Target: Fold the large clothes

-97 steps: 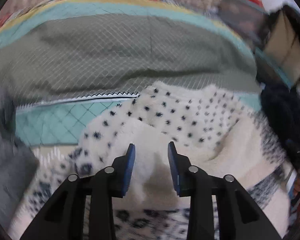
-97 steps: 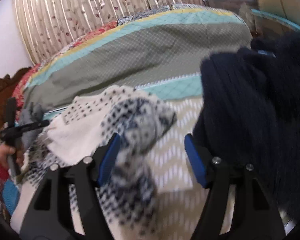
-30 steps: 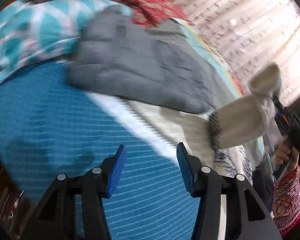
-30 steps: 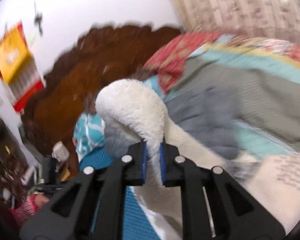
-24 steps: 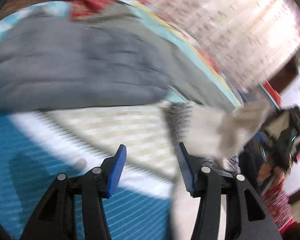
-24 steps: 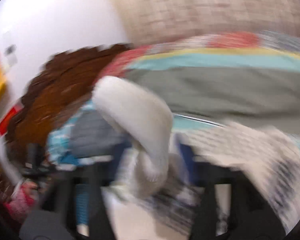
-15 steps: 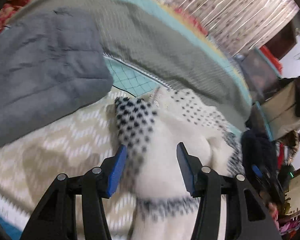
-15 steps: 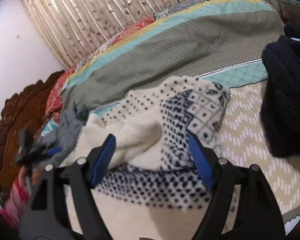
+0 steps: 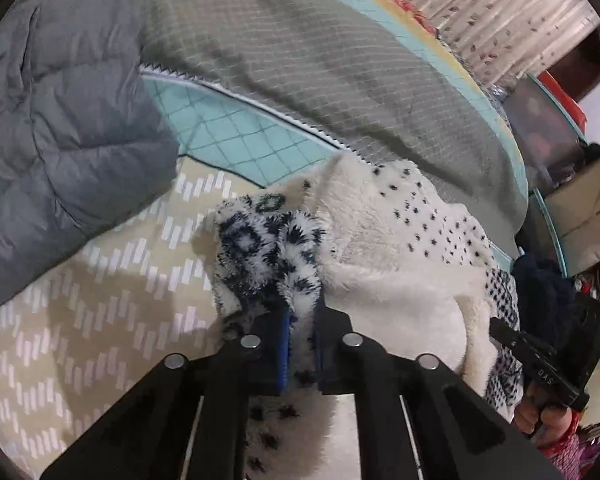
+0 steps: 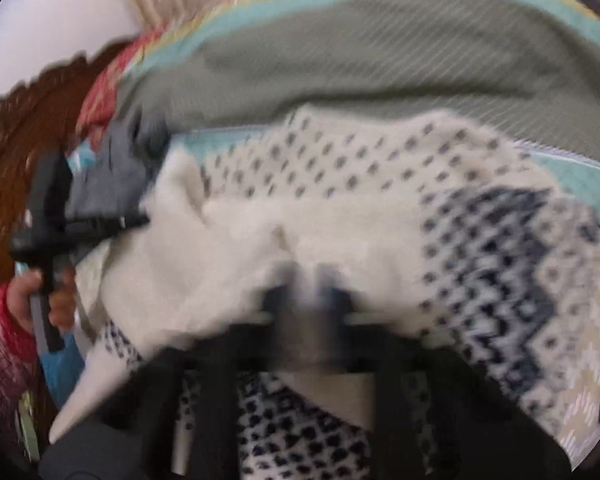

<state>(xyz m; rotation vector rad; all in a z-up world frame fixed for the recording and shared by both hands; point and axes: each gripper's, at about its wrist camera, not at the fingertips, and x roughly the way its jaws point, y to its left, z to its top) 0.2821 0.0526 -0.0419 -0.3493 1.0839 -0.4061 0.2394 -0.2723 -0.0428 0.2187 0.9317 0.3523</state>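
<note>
A cream fleece sweater (image 9: 388,236) with navy dots and a patterned band lies crumpled on the bed. My left gripper (image 9: 300,320) points down at its near left side. Its jaws are closing, and the pads press on a bunched fold of the navy-patterned fleece. The right wrist view is blurred. There my right gripper (image 10: 306,280) has its fingers close together, with the tips sunk in the cream part of the sweater (image 10: 340,184). Blur hides whether any fabric is pinched. Each gripper also shows at the edge of the other's view, held by a hand (image 10: 28,296).
A grey puffer jacket (image 9: 60,140) lies at the left on a beige chevron blanket (image 9: 100,300). A green and teal quilt (image 9: 340,60) spreads behind. A dark navy garment (image 9: 540,284) sits at the right. A carved headboard (image 10: 20,140) and a curtain (image 9: 480,8) stand beyond.
My right gripper let go of the cream sleeve, swung down onto the sweater and shut. My left gripper swept right from the blue cover and jacket, then closed on the patterned fold.
</note>
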